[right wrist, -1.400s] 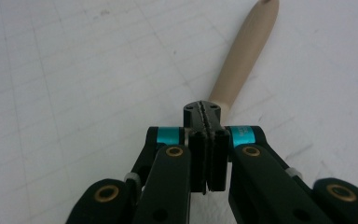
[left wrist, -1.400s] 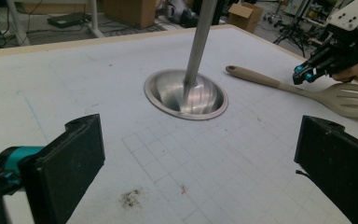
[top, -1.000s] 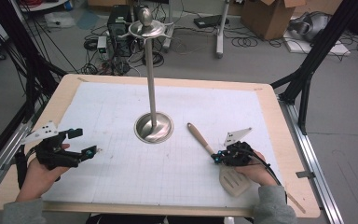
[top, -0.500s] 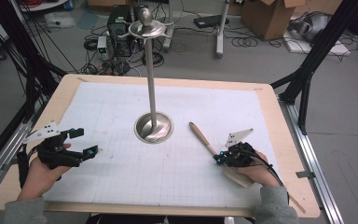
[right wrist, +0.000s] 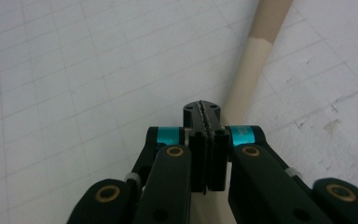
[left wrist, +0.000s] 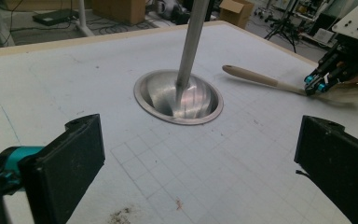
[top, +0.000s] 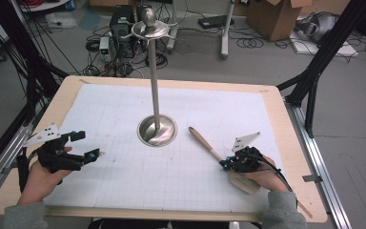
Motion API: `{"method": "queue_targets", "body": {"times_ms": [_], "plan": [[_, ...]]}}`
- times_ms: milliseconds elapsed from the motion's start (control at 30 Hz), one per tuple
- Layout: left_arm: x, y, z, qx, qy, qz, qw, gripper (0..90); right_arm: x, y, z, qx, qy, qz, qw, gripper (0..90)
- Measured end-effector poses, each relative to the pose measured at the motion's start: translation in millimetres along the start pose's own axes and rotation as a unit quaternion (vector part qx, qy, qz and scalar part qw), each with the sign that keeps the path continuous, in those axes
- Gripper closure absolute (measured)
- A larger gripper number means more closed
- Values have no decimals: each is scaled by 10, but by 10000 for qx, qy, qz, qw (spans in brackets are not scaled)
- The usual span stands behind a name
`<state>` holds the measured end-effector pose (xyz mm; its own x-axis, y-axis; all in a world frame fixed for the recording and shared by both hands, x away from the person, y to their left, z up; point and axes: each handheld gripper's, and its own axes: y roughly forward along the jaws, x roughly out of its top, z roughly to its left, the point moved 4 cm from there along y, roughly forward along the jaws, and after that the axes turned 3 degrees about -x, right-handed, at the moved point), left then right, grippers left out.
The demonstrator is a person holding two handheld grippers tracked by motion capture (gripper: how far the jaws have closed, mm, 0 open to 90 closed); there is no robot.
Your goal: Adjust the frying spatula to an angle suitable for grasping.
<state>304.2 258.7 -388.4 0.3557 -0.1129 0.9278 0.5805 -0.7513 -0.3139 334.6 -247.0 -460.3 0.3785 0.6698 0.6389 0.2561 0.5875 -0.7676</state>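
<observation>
High view: right tongs [top: 225, 164] pinched fully together, poised over the pale wooden spatula [top: 209, 148] lying flat on the white gridded tabletop [top: 124, 181]; left tongs [top: 88, 145] gape wide; beyond, tall steel stand [top: 156, 130].

Pale beige wooden spatula [top: 208, 147], lying to the right of the silver stand [top: 157, 130], its handle end a slightly darker tan than the shaft [right wrist: 251, 70]; the stand itself is bright brushed metal, its dished base [left wrist: 179, 96] mirroring grey streaks; under it a white mat [top: 124, 109] ruled in a faint grey grid, with small brownish smudges on the near side of the stand [left wrist: 121, 215]; around the mat a light wooden table [top: 293, 143] border; right gripper [top: 225, 165], right of the stand, is black with teal accents and brass-coloured pivots [right wrist: 174, 151]; left gripper [top: 93, 148], left of the stand, black too, teal at the tips, a pale grey plate on top.
</observation>
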Motion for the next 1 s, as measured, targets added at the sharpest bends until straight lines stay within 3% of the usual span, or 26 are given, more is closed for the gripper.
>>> {"method": "queue_targets", "body": {"times_ms": [500, 767, 1000], "plan": [[-7, 24, -3, -21, 11, 33, 10000, 20, 31, -24, 31, -198, -220, 122, 9995, 900], [8, 13, -1, -18, 21, 14, 10000, 20, 136, -159, 45, -224, 26, -497, 9985, 874], [40, -13, 2, -20, 27, -61, 10000, 20, 253, -240, 113, -719, 84, -670, 9951, 693]]}}
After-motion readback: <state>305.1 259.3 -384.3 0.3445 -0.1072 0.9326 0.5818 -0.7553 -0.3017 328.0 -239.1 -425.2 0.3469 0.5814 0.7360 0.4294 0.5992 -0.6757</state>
